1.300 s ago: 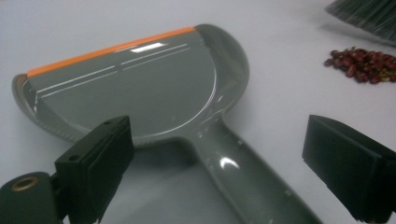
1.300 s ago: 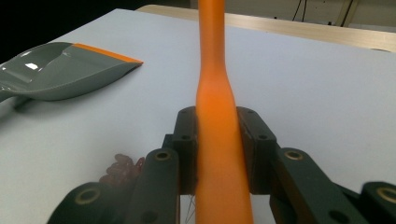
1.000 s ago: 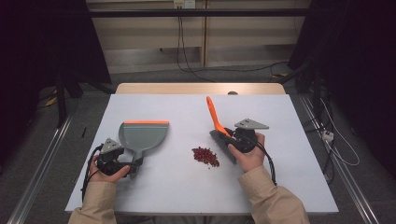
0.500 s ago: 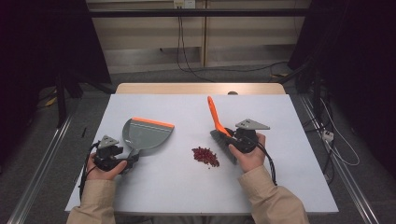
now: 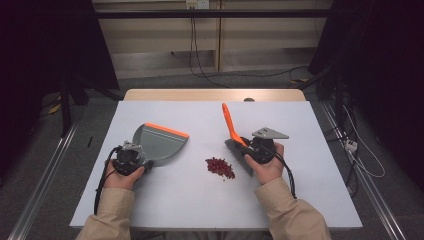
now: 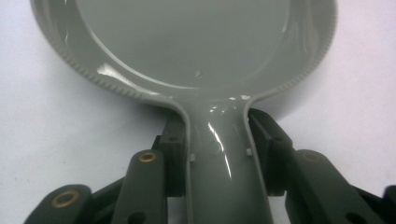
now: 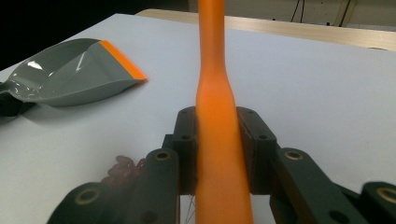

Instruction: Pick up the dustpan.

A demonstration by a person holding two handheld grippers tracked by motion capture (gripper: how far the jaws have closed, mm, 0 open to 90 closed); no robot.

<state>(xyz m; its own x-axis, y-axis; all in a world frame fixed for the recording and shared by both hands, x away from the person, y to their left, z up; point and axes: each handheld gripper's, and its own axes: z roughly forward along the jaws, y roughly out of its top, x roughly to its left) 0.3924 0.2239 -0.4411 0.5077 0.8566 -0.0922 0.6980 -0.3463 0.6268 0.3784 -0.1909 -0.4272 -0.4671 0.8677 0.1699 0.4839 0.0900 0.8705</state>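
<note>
Dustpan (image 5: 159,144): grey, orange front lip, lying flat on the white desk (image 5: 200,200), left of centre, mouth facing up and to the right across the desk. Since a second ago it has swung: the lip then ran level across the high view, now it slants down to the right, and the pan sits slightly nearer the left edge of the desk.

Left claw (image 5: 135,157): its jaws have just been closing, with the dustpan's handle (image 6: 224,158) between them. In the left gripper view both pads now sit tight against the sides of the handle just below the bowl. Judged a firm hold, newly made.

Right claw (image 5: 245,147): clamped on the orange handle of the brush (image 7: 215,102), which stands up from the jaws and leans toward the far side of the desk. The dark brush head rests on the desk below the hand. No change here over the last second.

Red bits (image 5: 220,167): a small heap on the desk between the two claws, just left of the brush head and well apart from the dustpan's lip.

Reading: both tools are now in hand, so sweeping can start. The dustpan's lip needs bringing close to the heap first; nothing has been swept yet.
</note>
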